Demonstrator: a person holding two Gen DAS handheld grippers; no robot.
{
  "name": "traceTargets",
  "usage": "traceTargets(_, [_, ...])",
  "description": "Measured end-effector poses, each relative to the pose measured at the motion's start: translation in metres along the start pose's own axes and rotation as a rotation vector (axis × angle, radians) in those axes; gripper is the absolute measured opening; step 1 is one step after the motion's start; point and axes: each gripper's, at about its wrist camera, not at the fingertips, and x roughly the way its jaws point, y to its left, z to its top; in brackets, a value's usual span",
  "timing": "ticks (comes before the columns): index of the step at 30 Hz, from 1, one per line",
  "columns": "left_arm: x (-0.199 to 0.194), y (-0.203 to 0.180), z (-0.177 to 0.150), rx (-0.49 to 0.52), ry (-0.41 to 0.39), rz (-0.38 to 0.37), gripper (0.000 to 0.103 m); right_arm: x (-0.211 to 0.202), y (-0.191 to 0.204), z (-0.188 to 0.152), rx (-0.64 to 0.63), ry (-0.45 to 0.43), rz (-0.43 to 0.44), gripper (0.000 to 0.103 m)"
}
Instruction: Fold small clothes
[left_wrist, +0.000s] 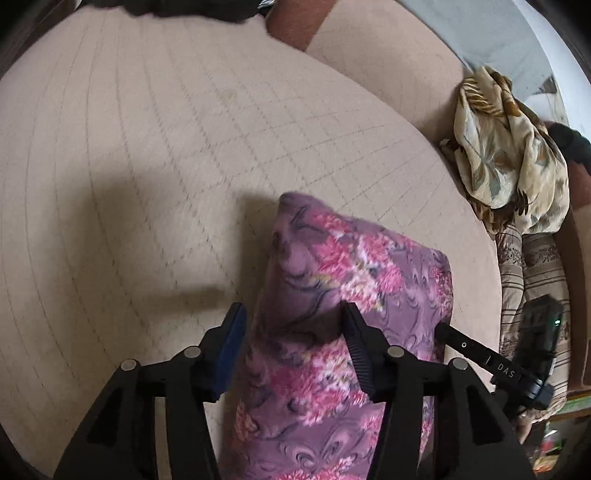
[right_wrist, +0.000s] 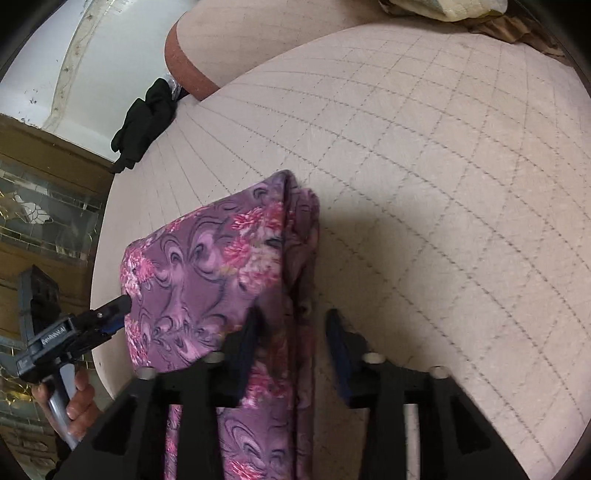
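Left tool (left_wrist: 291, 332) open over purple floral cloth (left_wrist: 332, 295); beige garment (left_wrist: 509, 147) well apart.

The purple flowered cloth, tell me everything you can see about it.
The purple flowered cloth is soft, thin-looking fabric, mauve with dark swirls and pink blossoms. It looks already folded into a long doubled band and is partly lifted, its far end raised above the beige quilted bed. Both claws have open jaws straddling it: the left claw at one long edge, the right claw at the other.
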Motion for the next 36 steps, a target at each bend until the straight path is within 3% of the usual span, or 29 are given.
traceTargets(1, [0.0, -0.003, 0.002, -0.001, 0.004, -0.013, 0.043, -0.004, 0.005, 0.0, -0.022, -0.012, -0.008, 0.009])
traceTargets(5, [-0.001, 0.0, 0.006, -0.005, -0.011, -0.03, 0.041, -0.009, 0.01, -0.001, -0.08, -0.04, -0.065, 0.007])
traceTargets(8, [0.007, 0.003, 0.008, -0.029, 0.013, -0.029, 0.046, 0.013, -0.004, 0.003, -0.028, 0.033, -0.053, 0.007])
traceTargets(10, [0.004, 0.004, 0.008, -0.028, 0.01, -0.022, 0.047, 0.008, 0.0, 0.006, -0.042, 0.021, -0.04, 0.01])
traceTargets(11, [0.002, 0.002, 0.007, -0.018, 0.0, -0.006, 0.055, 0.003, 0.001, 0.006, -0.047, 0.009, -0.032, 0.01])
traceTargets(12, [0.0, 0.003, 0.006, -0.01, -0.003, 0.014, 0.063, 0.0, -0.001, 0.004, -0.045, 0.003, -0.03, 0.013])
traceTargets(13, [0.001, 0.002, 0.003, 0.0, 0.004, 0.061, 0.079, -0.002, -0.004, -0.001, -0.031, 0.001, -0.029, 0.028])
traceTargets(15, [0.0, 0.006, -0.004, -0.006, 0.029, 0.073, 0.084, 0.0, -0.012, -0.013, 0.003, 0.013, -0.03, 0.055])
traceTargets(21, [-0.014, 0.028, -0.068, -0.038, 0.017, -0.012, 0.084, -0.03, -0.012, -0.084, 0.045, -0.037, 0.023, 0.055])
traceTargets(22, [-0.011, 0.029, -0.076, -0.034, 0.017, -0.018, 0.081, -0.032, -0.008, -0.092, 0.034, -0.041, 0.013, 0.055])
traceTargets(24, [-0.014, 0.018, -0.087, 0.057, -0.059, 0.059, 0.045, -0.031, 0.002, -0.101, -0.004, -0.052, -0.034, 0.052])
traceTargets(25, [-0.014, 0.012, -0.089, 0.099, -0.049, 0.028, 0.01, -0.029, 0.007, -0.103, -0.028, -0.05, -0.073, 0.036])
traceTargets(27, [-0.018, 0.011, -0.095, 0.098, -0.065, 0.005, 0.01, -0.03, 0.007, -0.108, -0.032, -0.046, -0.092, 0.021])
traceTargets(28, [-0.023, 0.018, -0.101, 0.063, -0.074, -0.014, 0.01, -0.034, 0.006, -0.113, -0.026, -0.056, -0.097, 0.02])
traceTargets(31, [-0.035, 0.04, -0.119, -0.033, -0.088, -0.047, 0.025, -0.048, -0.001, -0.137, 0.024, -0.079, -0.078, 0.021])
traceTargets(36, [-0.043, 0.054, -0.151, -0.071, -0.053, -0.073, 0.026, -0.066, -0.001, -0.186, 0.095, -0.082, -0.046, 0.031])
